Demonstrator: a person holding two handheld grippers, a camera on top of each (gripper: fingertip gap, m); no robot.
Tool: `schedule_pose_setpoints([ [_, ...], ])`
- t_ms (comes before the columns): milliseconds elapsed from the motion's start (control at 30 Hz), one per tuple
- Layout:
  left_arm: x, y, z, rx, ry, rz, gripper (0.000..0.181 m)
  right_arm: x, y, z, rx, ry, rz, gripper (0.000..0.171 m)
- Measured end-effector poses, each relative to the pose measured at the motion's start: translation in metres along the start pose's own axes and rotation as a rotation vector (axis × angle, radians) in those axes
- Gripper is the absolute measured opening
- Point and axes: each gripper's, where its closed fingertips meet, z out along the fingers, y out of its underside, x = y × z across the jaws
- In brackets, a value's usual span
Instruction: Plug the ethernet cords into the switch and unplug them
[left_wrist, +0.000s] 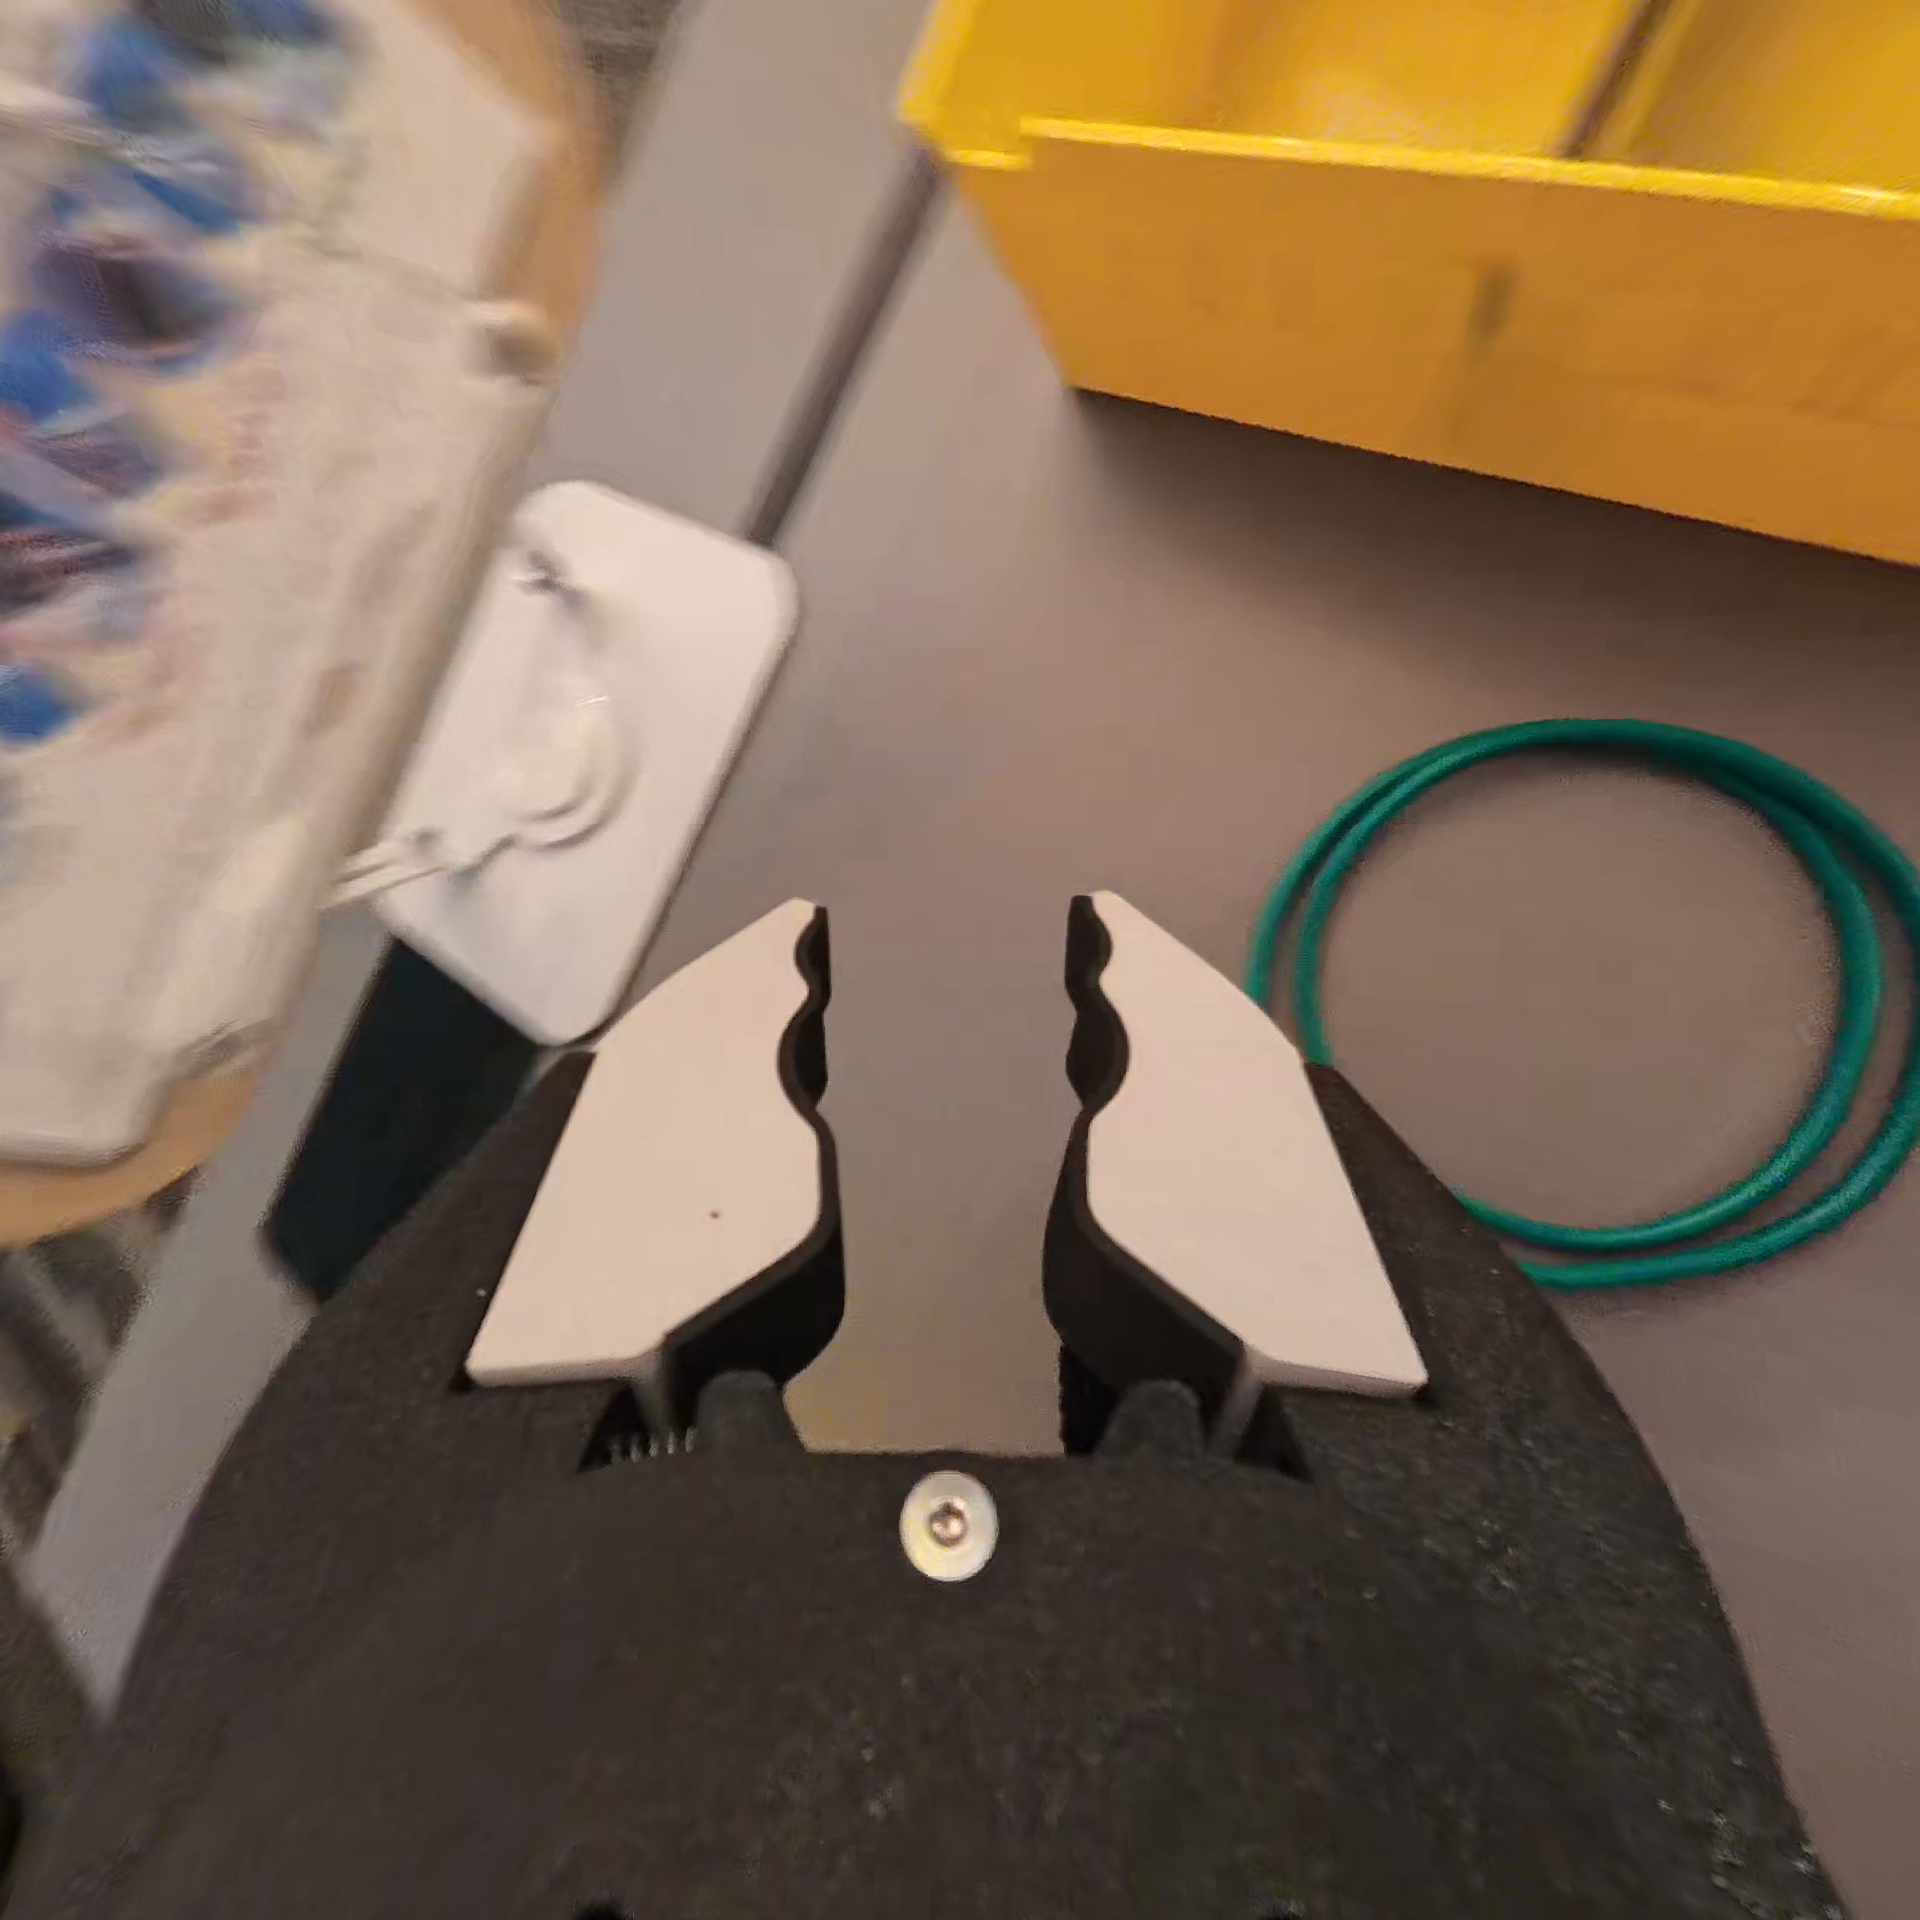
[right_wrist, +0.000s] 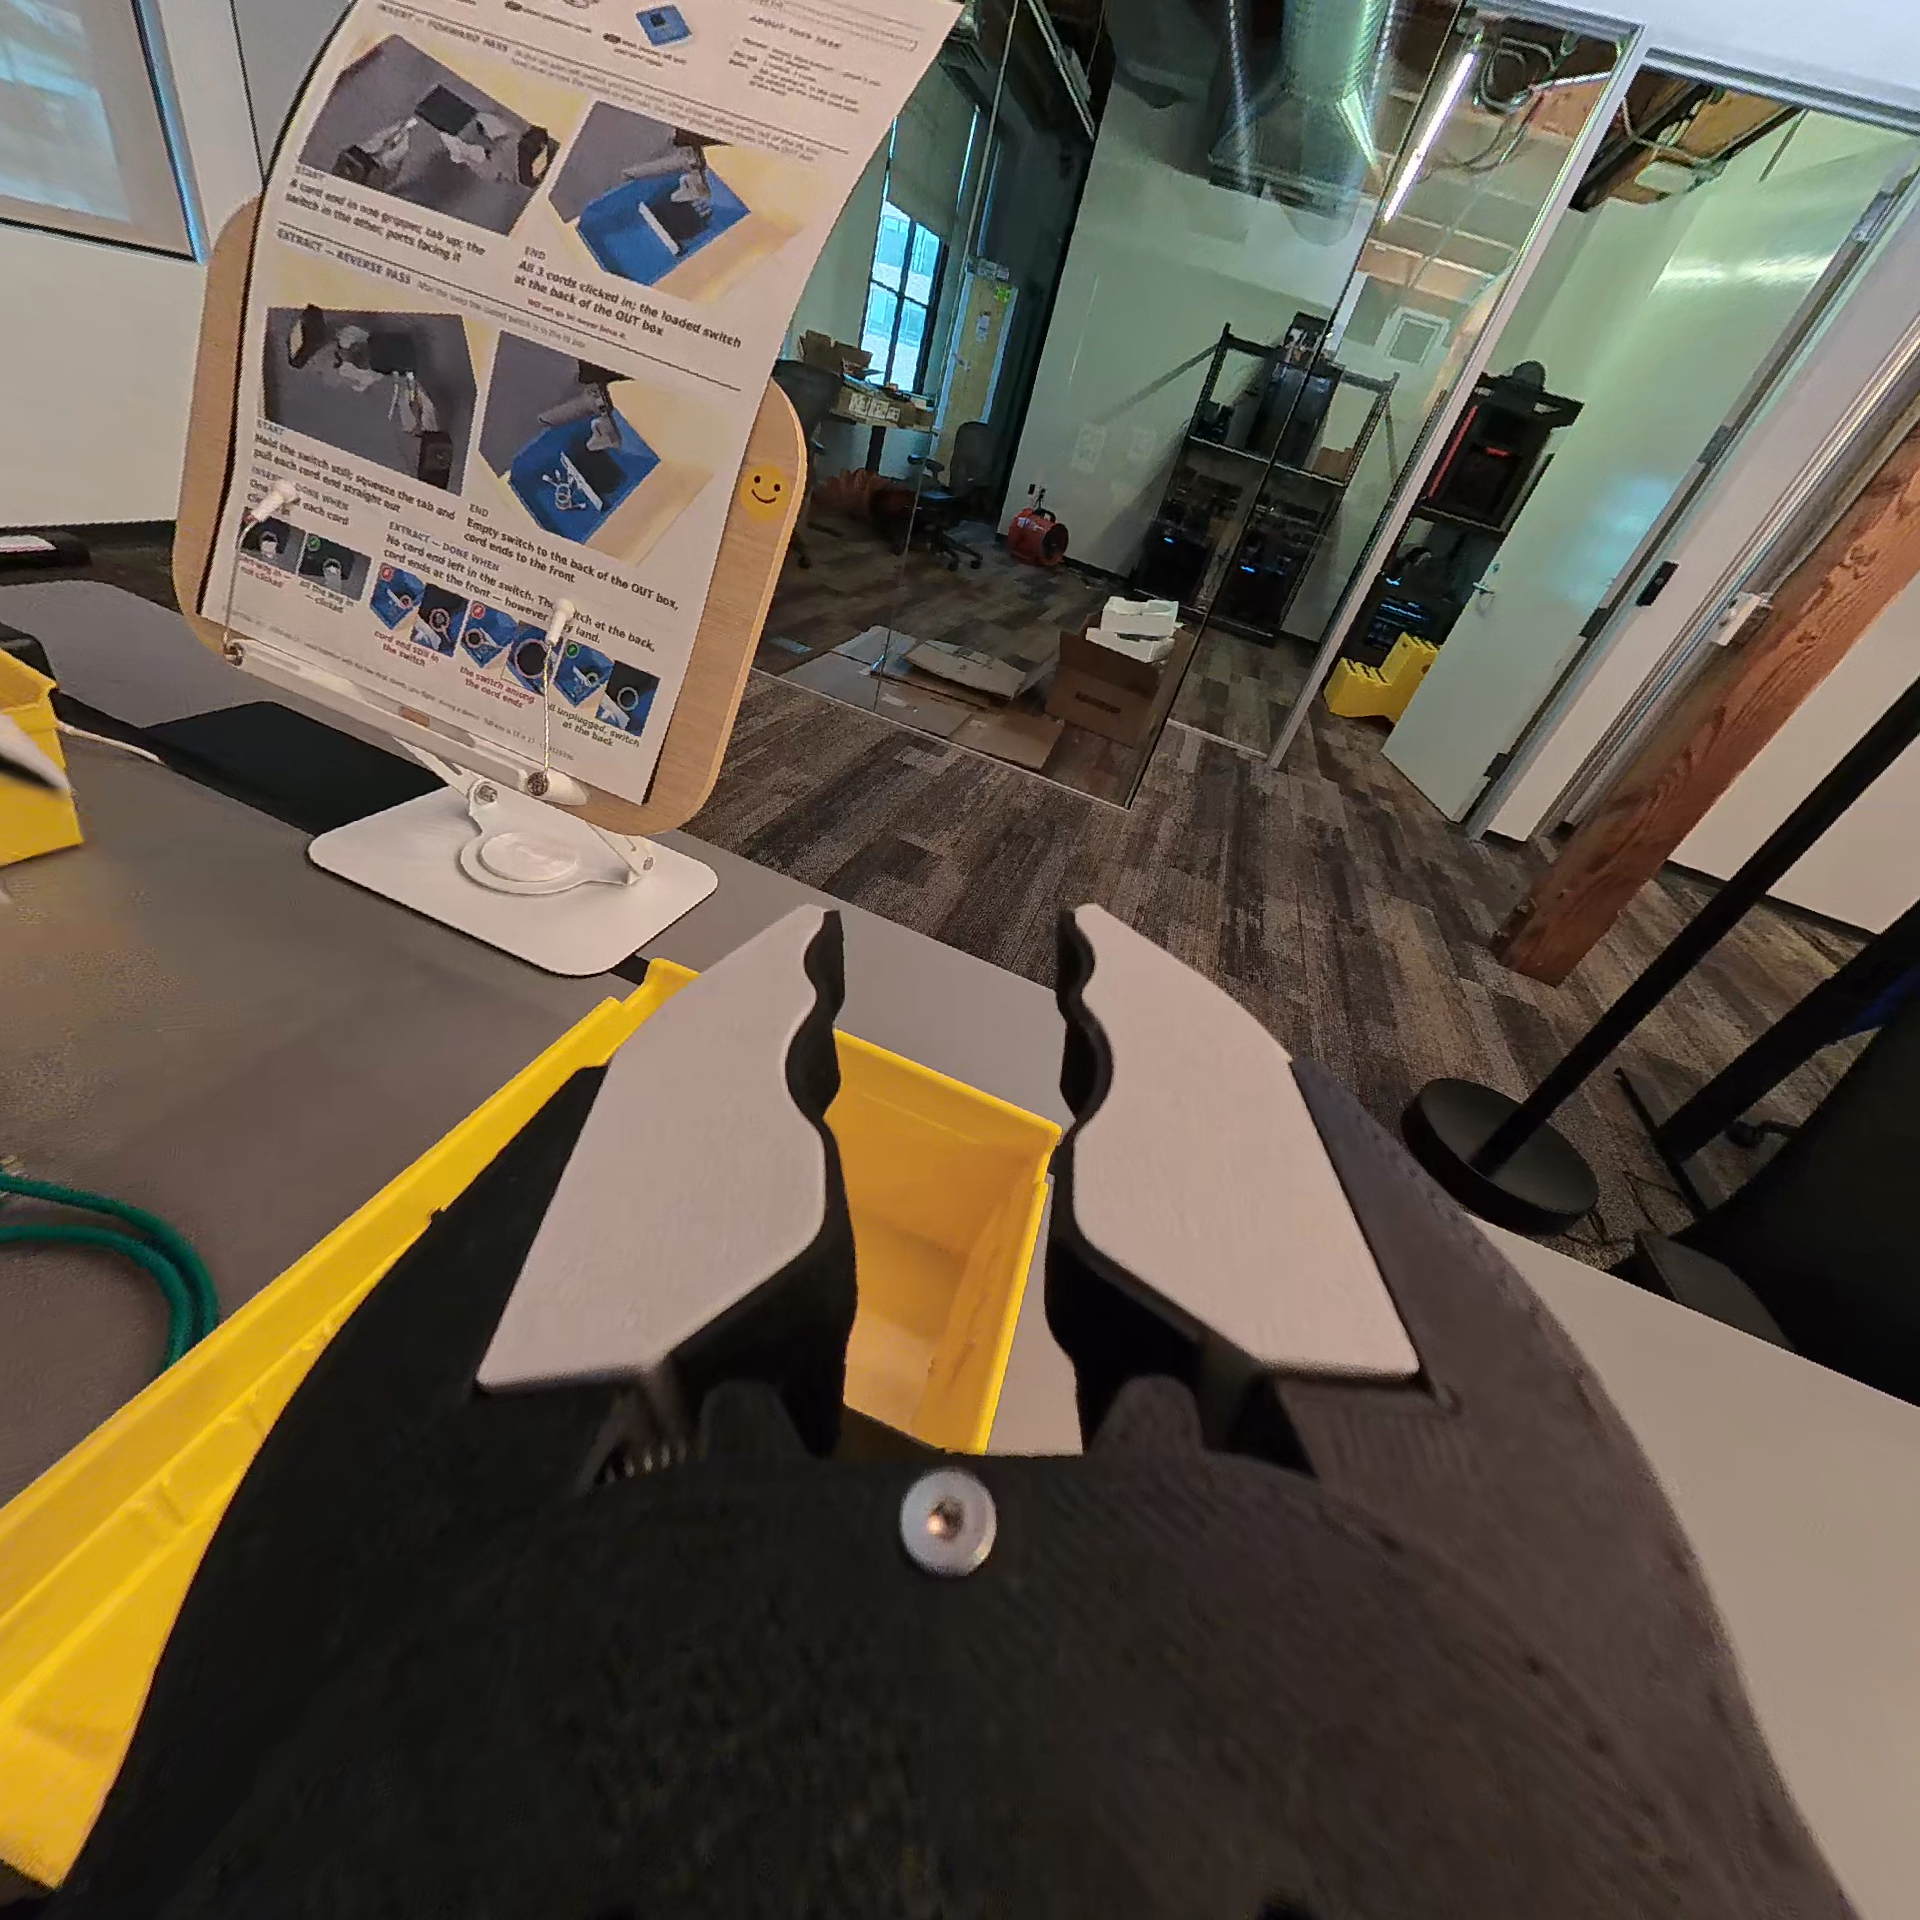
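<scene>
While both grippers hang over a matte dark grey table (left_wrist: 987, 727), neither holds anything. Seen from the left wrist view, the left gripper (left_wrist: 948, 925) has a rough, grainy black body with a silver screw at its middle, and two smooth pale grey fingers (left_wrist: 686, 1164) with wavy black inner edges; the jaws stand spread with bare table between them. Just to its right, a thin green ethernet cord (left_wrist: 1579, 997) lies flat on the table, wound into a round double loop, so it has no clear long axis; its plug ends cannot be seen. Beyond it sits a glossy yellow plastic bin (left_wrist: 1455, 312) with straight walls. To the left is the flat white rounded base of a document stand (left_wrist: 623, 748), heavily blurred above. From the right wrist view, the right gripper (right_wrist: 951, 935), of the same build, also has its jaws apart, poised above the corner of a yellow bin (right_wrist: 312, 1299) whose inside looks smooth. The stand's rounded wooden board (right_wrist: 748, 623) carries a printed instruction sheet (right_wrist: 540, 343) with photographs and text, and a yellow smiley sticker (right_wrist: 766, 488). A loop of the green cord (right_wrist: 125, 1257) shows at the left edge. The switch is not visible in either view.
</scene>
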Motion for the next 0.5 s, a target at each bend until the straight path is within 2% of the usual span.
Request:
schedule_pose_setpoints([
  [100,-0.074,0.030,-0.052,-0.012,-0.166,-0.055,0.043,0.000,0.001,0.001,-0.006,0.007,-0.005,0.040],
  [167,-0.124,0.070,-0.081,-0.113,-0.307,0.013,0.045,-0.002,0.000,0.003,-0.008,0.009,-0.017,0.040],
  [233,-0.152,0.115,-0.096,-0.215,-0.349,0.094,0.045,-0.006,0.000,0.006,-0.018,0.009,-0.034,0.040],
  [400,-0.171,0.234,-0.093,-0.573,-0.271,0.362,0.046,-0.021,0.004,0.018,-0.056,-0.012,-0.118,0.040],
  [500,-0.175,0.275,-0.076,-0.701,-0.238,0.409,0.048,-0.030,0.005,0.022,-0.058,-0.034,-0.154,0.041],
])
